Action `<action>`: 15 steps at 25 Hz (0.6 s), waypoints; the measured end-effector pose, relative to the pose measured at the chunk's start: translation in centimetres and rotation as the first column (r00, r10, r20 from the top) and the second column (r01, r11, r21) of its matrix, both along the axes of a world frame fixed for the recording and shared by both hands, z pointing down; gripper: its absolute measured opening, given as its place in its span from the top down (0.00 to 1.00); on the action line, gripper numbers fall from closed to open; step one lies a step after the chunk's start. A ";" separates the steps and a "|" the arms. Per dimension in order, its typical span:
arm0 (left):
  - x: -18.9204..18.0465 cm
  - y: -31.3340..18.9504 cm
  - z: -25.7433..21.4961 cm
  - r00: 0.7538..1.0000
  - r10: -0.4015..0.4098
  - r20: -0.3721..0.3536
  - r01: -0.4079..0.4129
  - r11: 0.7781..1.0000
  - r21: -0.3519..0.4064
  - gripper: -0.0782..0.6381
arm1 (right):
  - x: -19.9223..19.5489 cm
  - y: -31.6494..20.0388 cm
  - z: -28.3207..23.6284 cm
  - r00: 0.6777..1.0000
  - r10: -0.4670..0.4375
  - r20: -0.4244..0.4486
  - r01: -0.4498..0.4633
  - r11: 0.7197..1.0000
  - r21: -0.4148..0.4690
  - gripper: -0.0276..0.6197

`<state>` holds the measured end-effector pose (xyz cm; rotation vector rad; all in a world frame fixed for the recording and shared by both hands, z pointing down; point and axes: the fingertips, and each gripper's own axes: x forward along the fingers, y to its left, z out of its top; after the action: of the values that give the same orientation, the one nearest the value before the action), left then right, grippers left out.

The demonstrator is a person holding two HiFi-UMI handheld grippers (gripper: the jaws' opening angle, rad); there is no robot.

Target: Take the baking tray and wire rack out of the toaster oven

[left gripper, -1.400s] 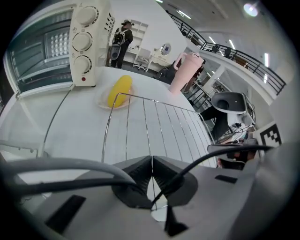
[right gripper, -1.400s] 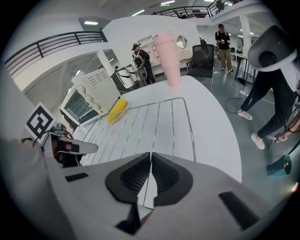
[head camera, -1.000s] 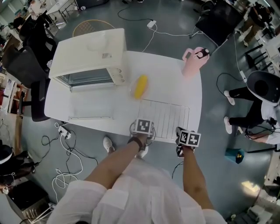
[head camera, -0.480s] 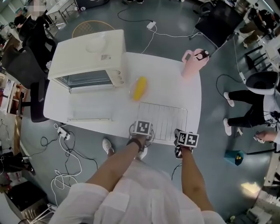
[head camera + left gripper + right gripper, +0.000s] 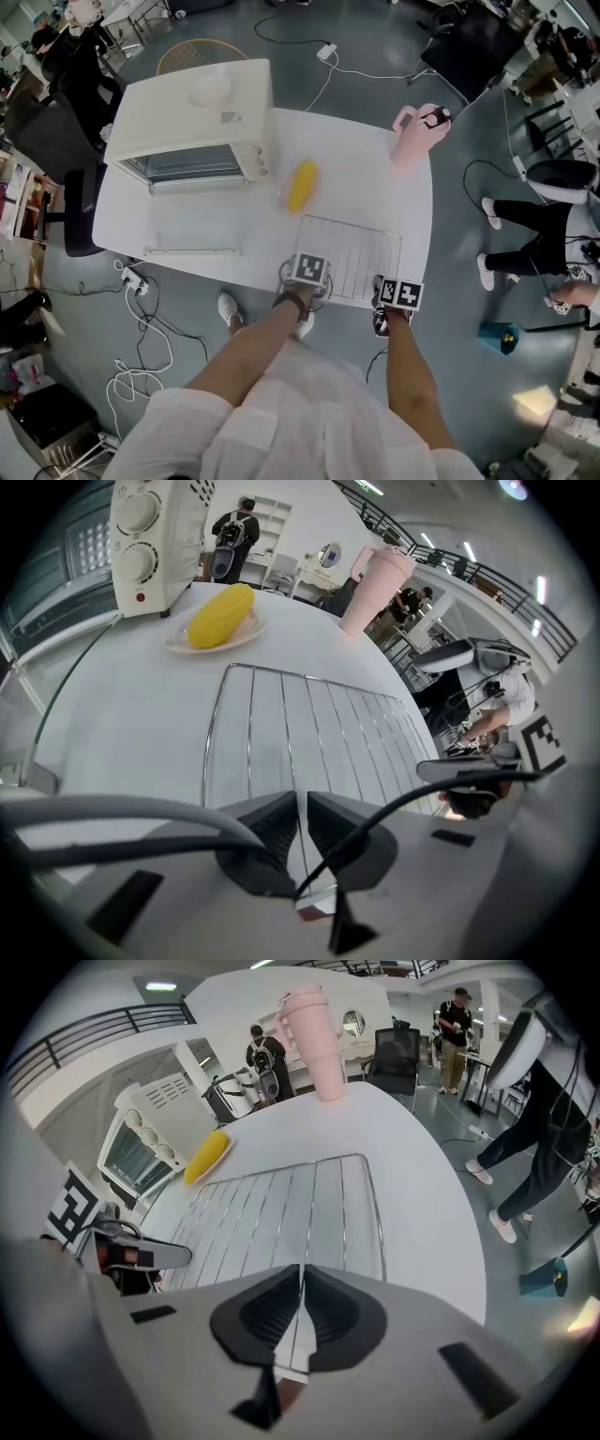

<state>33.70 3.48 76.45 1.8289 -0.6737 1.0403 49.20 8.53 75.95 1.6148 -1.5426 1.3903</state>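
Nothing's really moved since a second ago: the one wire rack [image 5: 361, 253] still lies flat at the tabletop's [image 5: 206, 220] near right corner. Two tools, both clamped shut on its near edge: left tool [image 5: 300, 803] toward the left end, right tool [image 5: 302, 1277] toward the right. One toaster oven [image 5: 192, 117] at the far left corner, one corn cob [image 5: 301, 185] mid-tabletop, one pink tumbler [image 5: 417, 131] at the far right corner.

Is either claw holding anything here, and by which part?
Both hold the wire rack: the left claw and the right claw are each shut on a wire at its near edge, one toward each end.
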 end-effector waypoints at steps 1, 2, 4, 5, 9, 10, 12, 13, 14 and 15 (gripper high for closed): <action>-0.1 -0.2 0.0 1.000 0.017 0.010 -0.017 1.000 0.016 0.87 | 0.0 0.0 0.0 1.000 0.001 -0.002 -0.001 1.000 0.000 0.93; -0.4 -0.6 0.0 0.999 0.038 0.036 -0.040 0.998 0.045 0.87 | 0.0 -0.2 -0.1 1.000 0.002 -0.003 -0.002 1.000 0.002 0.91; -1.2 -1.6 -0.1 0.993 0.072 0.093 -0.081 0.991 0.103 0.85 | 0.1 -0.5 -0.4 1.000 0.004 -0.002 -0.004 1.000 0.010 0.88; -1.4 -1.8 -0.4 0.992 0.076 0.102 -0.087 0.989 0.117 0.83 | 0.1 -0.6 -0.5 1.000 0.005 -0.001 -0.005 1.000 0.014 0.87; -1.1 -2.0 -1.0 0.994 0.078 0.078 -0.089 0.986 0.142 0.73 | -0.3 -0.7 -0.7 1.000 0.004 0.010 -0.004 1.000 0.025 0.86; -1.0 -2.2 -1.2 0.994 0.077 0.072 -0.087 0.984 0.153 0.73 | -0.4 -0.9 -0.8 1.000 0.003 0.013 -0.004 0.999 0.032 0.86; -1.0 -3.0 -1.8 0.997 0.062 0.053 -0.071 0.980 0.185 0.73 | -0.5 -1.1 -1.1 1.000 0.002 0.018 -0.003 0.999 0.044 0.87; -1.0 -3.5 -2.2 0.998 0.049 0.039 -0.056 0.978 0.203 0.73 | -0.6 -1.2 -1.3 1.000 0.001 0.019 -0.002 0.999 0.049 0.87; -1.0 -3.9 -2.5 0.999 0.037 0.028 -0.043 0.975 0.216 0.73 | -0.7 -1.2 -1.6 1.000 -0.002 0.020 0.001 0.998 0.056 0.87; -1.1 -4.2 -2.8 0.999 0.030 0.022 -0.034 0.974 0.223 0.73 | -0.9 -1.3 -1.8 1.000 -0.004 0.021 0.002 0.998 0.063 0.87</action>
<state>32.62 -0.71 73.61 2.0309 -0.8017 1.0374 48.32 7.18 74.15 1.6391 -1.6155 1.3737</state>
